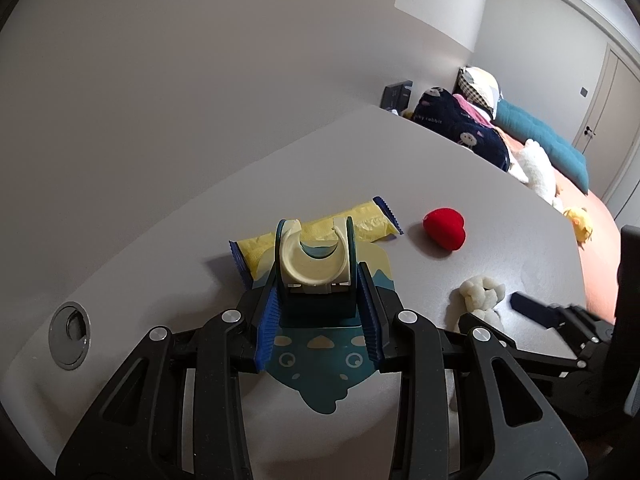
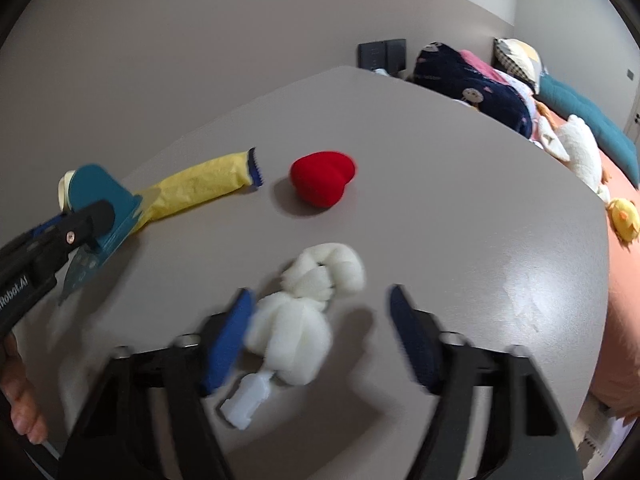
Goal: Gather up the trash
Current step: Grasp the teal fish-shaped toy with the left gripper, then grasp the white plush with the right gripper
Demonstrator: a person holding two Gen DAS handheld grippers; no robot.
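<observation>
The left gripper point(image 1: 320, 300) was clamped on a teal card dispenser point(image 1: 316, 264), held just above the table point(image 1: 160, 216) in front of a yellow wrapper point(image 1: 360, 224). The right gripper point(image 2: 320, 336) hung over a white foam wad point(image 2: 304, 320), its jaws apart on either side, the left pad close to the foam, the right pad clear. A red heart point(image 2: 322, 178) lay beyond. The step looked like picking up the wad; next the jaws needed to pinch its bulk and lift.

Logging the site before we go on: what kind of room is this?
Probably a bedroom: a grey desk stands against a bed piled with pillows, a teal cushion and plush toys.
</observation>
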